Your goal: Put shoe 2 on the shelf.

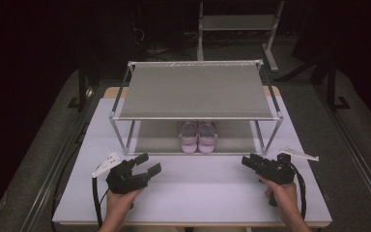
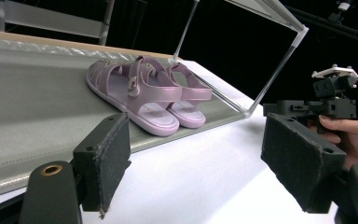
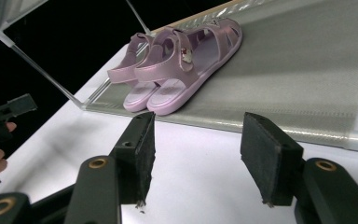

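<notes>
I hold my left gripper [image 1: 148, 164] over the near left part of the white table [image 1: 198, 188], jaws spread wide with nothing between them. My right gripper [image 1: 252, 162] sits over the near right part, jaws parted too and empty. Both point toward the pair of pink sandals [image 1: 198, 137], which stand side by side, touching, on the lower shelf of the rack [image 1: 195, 92], near its front edge and about midway between my grippers.
</notes>
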Available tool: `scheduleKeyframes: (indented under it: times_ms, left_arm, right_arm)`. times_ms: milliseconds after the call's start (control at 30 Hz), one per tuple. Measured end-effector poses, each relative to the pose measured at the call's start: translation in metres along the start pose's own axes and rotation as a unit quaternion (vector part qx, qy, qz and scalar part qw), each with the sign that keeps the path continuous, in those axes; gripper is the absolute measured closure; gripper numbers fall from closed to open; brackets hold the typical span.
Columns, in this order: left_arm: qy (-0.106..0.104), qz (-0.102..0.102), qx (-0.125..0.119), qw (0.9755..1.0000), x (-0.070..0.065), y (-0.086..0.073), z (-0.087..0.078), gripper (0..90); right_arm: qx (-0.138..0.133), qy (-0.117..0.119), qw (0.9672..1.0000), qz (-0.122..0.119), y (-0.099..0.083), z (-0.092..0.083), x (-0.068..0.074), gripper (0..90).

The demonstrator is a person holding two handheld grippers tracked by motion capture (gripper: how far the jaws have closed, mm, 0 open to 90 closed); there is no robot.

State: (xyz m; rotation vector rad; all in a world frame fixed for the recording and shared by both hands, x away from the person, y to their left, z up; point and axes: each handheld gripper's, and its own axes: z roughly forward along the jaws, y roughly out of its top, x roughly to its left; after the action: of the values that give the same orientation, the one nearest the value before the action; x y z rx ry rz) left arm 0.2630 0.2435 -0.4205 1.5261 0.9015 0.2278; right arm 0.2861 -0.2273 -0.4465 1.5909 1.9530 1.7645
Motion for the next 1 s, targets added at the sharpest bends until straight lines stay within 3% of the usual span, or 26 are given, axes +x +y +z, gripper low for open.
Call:
scheduleKeyframes:
  times_ms: [1000]
  left_arm:
    - [-0.003,0.000,0.000,1.0000,-0.002,-0.001,0.001,23.6]
  right_arm:
    - [0.012,0.010,0.9997,-0.020,-0.010,-0.017,0.006,42.2]
